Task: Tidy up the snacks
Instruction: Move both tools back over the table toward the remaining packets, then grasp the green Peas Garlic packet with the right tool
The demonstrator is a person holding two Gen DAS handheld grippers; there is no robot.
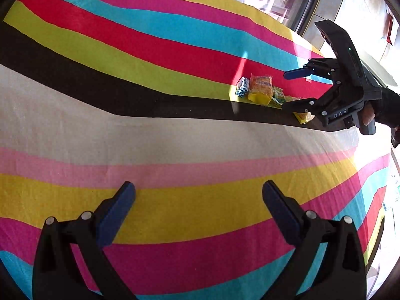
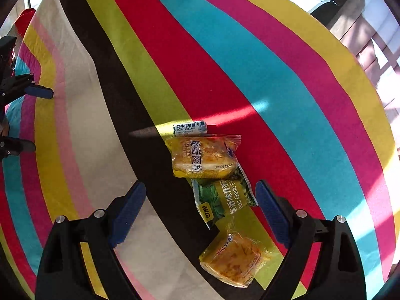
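Four snacks lie in a near-straight row on the striped cloth (image 2: 262, 80) covering the surface: a peanut milk candy roll (image 2: 190, 127) at the far end, then a yellow meat-floss bun pack (image 2: 203, 157) touching it, then a green garlic peas bag (image 2: 222, 200) partly tucked under the bun pack, then a second yellow bun pack (image 2: 232, 260) nearest the right camera, just beside the peas bag.

Right hand-held gripper (image 2: 200, 210) is wide open and holds nothing; it hovers over the near end of the row, with the peas bag and near bun pack between its blue pads. From the left wrist view the same right hand-held gripper (image 1: 285, 90) shows spread jaws at the row's end, one finger in front of the near pack.

Left hand-held gripper (image 1: 198, 205) is also open and empty, well apart from the snacks, over bare yellow and pink stripes.

Progress, judged: the lineup looks mostly done, nothing loose elsewhere on the cloth. Possibly left: squaring up the near bun pack, which sits tilted against the row, or freeing the overlapped peas bag. No box or tray in view.
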